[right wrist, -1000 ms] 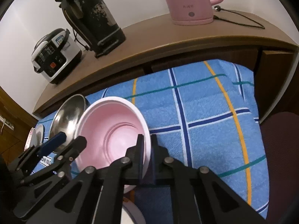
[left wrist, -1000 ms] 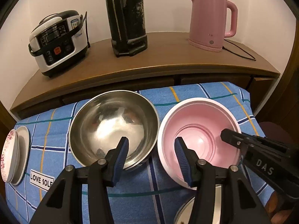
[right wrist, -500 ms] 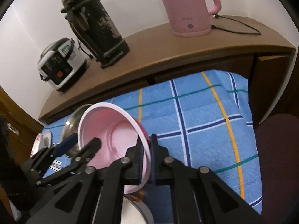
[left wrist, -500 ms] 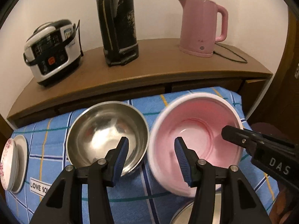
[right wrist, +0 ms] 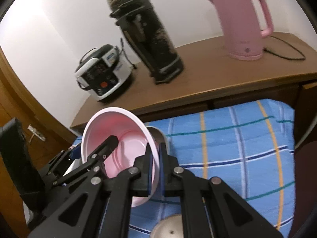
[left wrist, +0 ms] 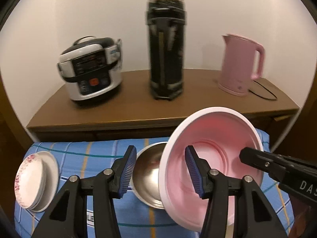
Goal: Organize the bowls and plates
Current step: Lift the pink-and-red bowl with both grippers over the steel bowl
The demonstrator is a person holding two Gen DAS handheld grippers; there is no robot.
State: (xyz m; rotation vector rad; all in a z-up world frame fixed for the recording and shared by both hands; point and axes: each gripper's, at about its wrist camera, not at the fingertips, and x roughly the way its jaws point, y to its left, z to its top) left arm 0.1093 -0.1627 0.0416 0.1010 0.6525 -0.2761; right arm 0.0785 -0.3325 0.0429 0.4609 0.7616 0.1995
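Right gripper [right wrist: 155,170] pinches tilted pink bowl [right wrist: 122,138] (rim).

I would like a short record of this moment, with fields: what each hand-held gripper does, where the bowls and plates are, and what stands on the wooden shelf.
right hand-held gripper: shut on the rim of the pink bowl, which is lifted and tilted
left hand-held gripper: open, holds nothing
steel bowl: on the blue checked cloth, partly behind the pink bowl
plates: stacked at the left of the cloth
shelf: rice cooker, black flask, pink kettle
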